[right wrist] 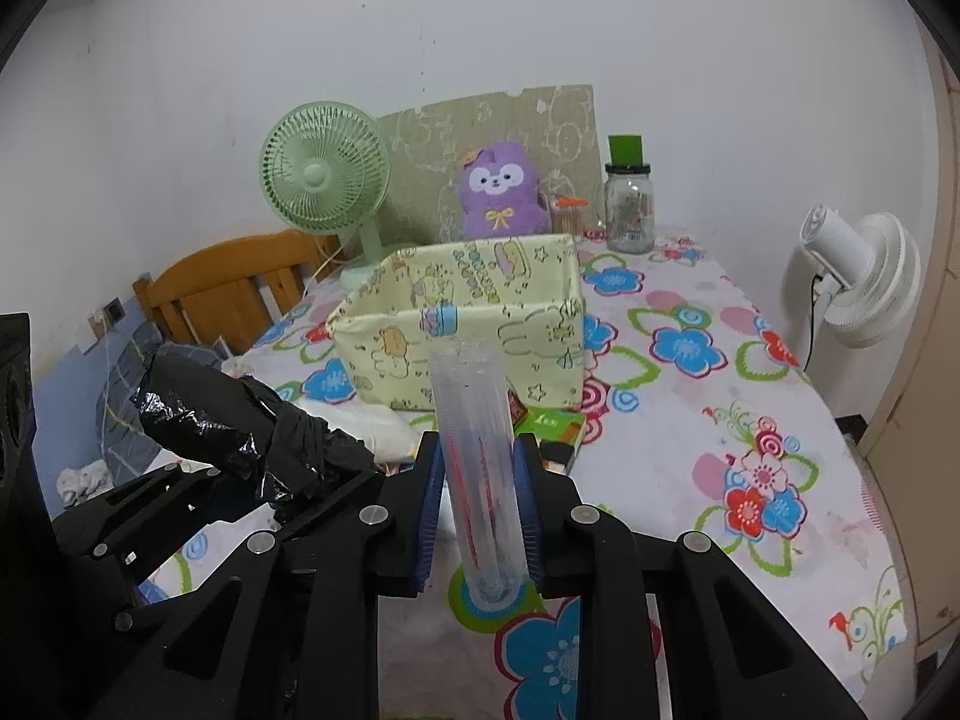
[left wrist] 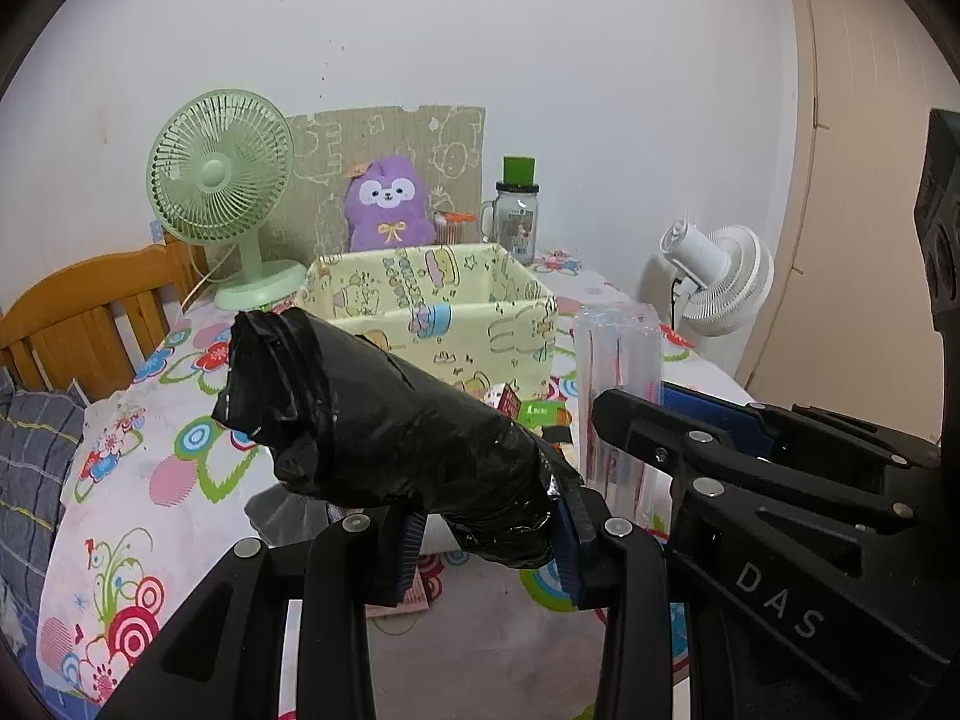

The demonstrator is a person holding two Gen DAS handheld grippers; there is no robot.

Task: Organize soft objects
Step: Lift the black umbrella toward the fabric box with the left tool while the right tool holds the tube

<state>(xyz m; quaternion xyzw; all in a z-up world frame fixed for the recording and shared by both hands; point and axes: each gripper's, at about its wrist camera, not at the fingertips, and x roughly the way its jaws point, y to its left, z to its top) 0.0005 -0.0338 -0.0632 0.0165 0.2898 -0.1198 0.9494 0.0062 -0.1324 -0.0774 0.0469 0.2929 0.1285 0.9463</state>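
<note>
Between left fingers, black roll.

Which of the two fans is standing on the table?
The green fan, left of the yellow box. The white fan stands off the table's right edge.

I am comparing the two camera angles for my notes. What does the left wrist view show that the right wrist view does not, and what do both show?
Only the left wrist view shows the left gripper closed on the near end of the black plastic roll.

Only the right wrist view shows the right gripper closed on the clear tube, with the tube's bottom end above the floral cloth.

Both show the yellow fabric box, the green fan, the purple plush, the glass jar and the white fan.
</note>
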